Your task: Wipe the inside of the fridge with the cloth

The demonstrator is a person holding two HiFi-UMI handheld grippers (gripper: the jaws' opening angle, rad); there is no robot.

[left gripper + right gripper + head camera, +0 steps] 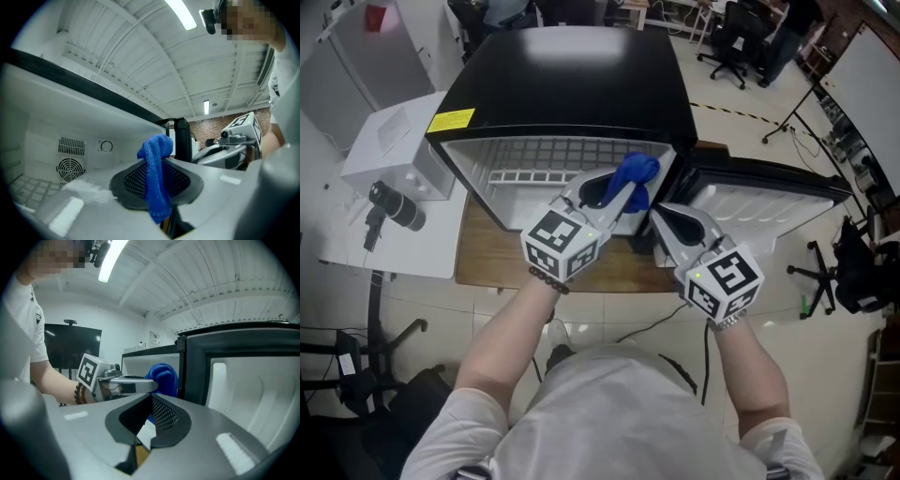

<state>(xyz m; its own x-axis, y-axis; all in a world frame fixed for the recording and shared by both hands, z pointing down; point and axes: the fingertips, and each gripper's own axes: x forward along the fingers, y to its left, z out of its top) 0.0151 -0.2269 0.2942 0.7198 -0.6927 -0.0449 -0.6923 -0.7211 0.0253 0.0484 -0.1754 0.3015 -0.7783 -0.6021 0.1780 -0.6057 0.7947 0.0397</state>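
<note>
Jaws of the left hand-held gripper (617, 195) clamp a blue terry cloth (636, 173) at the open black fridge (581, 75), which holds a white wire shelf (544, 155); the right hand-held gripper (659, 214) is closed and empty.

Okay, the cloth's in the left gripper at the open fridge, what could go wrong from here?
The blue cloth is pinched only by a narrow fold in the left gripper, so rubbing might pull it free. Its loose end could snag on the wire shelf. The right gripper, shut and empty, sits near the open door and might knock it.
</note>
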